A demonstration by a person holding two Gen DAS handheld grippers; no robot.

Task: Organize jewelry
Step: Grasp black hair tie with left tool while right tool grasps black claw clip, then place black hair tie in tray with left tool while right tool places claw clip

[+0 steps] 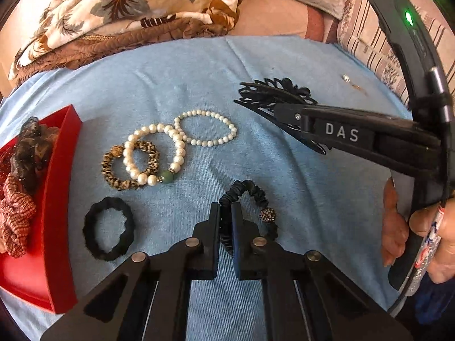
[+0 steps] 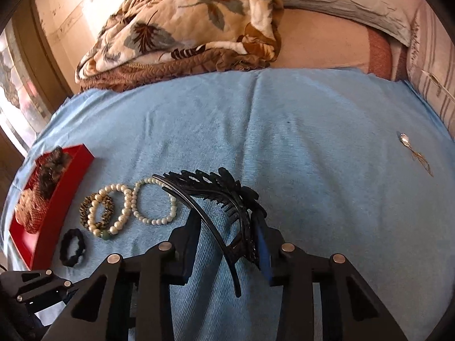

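My left gripper (image 1: 226, 213) is shut on a black ruched hair tie (image 1: 250, 190) that carries a small beaded ball; the band is pinched between the pads on the blue cloth (image 1: 284, 199). To the right, my right gripper (image 1: 295, 128) is shut on a black leaf-shaped hair clip (image 1: 273, 91). In the right wrist view the hair clip (image 2: 216, 193) spans the gap between the right gripper's (image 2: 226, 227) fingers and touches both pads. Two pearl bracelets (image 1: 207, 128) (image 1: 153, 153), a leopard-print scrunchie (image 1: 128, 167) and a plain black hair tie (image 1: 108, 227) lie left of centre.
A red tray (image 1: 59, 170) with several scrunchies stands at the left edge of the cloth. A small earring (image 1: 347, 79) lies at the far right. A folded floral blanket (image 1: 113, 14) and pillows border the back. A hand (image 1: 426, 227) holds the right gripper's handle.
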